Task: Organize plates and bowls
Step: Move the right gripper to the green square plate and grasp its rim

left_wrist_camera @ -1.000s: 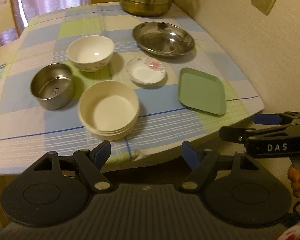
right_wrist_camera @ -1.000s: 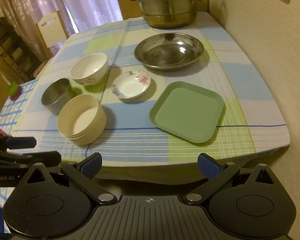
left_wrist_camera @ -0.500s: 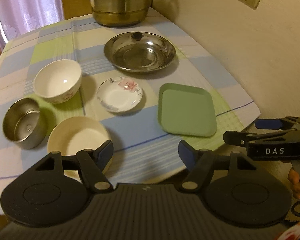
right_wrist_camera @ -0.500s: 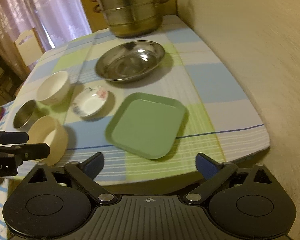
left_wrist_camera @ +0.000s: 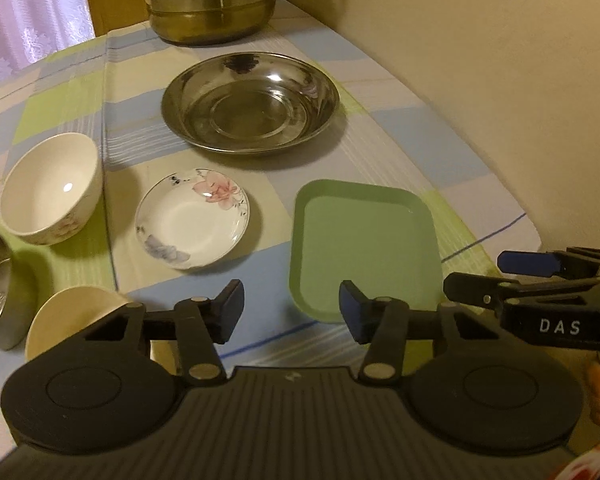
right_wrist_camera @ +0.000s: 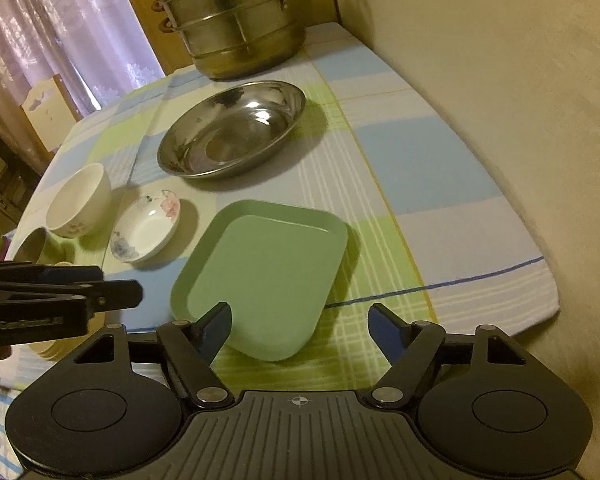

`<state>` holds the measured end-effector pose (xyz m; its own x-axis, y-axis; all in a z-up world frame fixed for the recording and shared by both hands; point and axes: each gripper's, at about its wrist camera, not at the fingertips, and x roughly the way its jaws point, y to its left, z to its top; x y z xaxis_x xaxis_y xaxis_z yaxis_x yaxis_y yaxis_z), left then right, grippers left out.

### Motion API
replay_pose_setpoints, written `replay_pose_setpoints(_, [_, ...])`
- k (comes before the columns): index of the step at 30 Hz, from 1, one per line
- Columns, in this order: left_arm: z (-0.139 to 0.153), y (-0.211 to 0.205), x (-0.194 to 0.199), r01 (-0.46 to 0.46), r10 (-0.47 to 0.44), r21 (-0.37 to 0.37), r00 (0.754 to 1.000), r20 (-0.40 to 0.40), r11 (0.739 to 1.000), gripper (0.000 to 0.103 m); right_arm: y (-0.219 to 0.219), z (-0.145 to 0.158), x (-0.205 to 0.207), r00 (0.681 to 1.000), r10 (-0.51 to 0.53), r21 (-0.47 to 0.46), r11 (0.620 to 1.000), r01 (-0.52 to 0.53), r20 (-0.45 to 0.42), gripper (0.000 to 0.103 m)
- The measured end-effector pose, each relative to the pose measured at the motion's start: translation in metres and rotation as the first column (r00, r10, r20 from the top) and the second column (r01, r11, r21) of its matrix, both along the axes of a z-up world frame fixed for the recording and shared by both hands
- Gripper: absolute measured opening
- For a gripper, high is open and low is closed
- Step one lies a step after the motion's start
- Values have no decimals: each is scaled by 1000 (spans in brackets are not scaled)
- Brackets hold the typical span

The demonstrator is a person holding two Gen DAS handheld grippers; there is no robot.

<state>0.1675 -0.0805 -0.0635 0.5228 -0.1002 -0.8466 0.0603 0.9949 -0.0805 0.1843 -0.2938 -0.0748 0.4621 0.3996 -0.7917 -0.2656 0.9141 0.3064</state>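
Home dining table (left_wrist_camera: 380,148), steamer pot (right_wrist_camera: 236,20)

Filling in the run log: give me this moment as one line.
stage: approach | left gripper: closing, empty | right gripper: closing, empty | nearest: green tray | dishes: all on table, unstacked

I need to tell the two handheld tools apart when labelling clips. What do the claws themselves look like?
Both look alike: a black ribbed body with two round black discs, black linkage arms on silver pivots, and blue pads on the fingertips. The left claw shows this in its own view. Seen side-on from there, the right claw carries white letters "DAS". No sleeves or cables are clearly visible.
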Motion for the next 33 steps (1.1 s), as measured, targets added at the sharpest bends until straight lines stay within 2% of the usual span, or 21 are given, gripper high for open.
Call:
replay_pose_setpoints(4, [-11,-5,14,5,-5,16,1000,-6,1000,44,1,-11,9,1000,4,13,1000,-3,-22,68])
replay_pose_setpoints(8, [-23,-9,25,7,-6,28,1000,-17,1000,40,2,-23,18,999,9,26,1000,-8,-44,55])
replay_pose_setpoints(24, [-46,-21,41,-15,19,77,999,-42,997,28,4,-40,34,998,36,19,999,-35,-58,33])
replay_pose_setpoints(29, [-52,-22,42,-43,46,62,997,-55,997,15,5,-45,37,997,58,-2,998,-59,-58,17])
replay_pose_setpoints(33, [-52,-26,40,-57,61,76,997,-48,995,7,2,-44,41,997,69,-30,997,-70,-40,10])
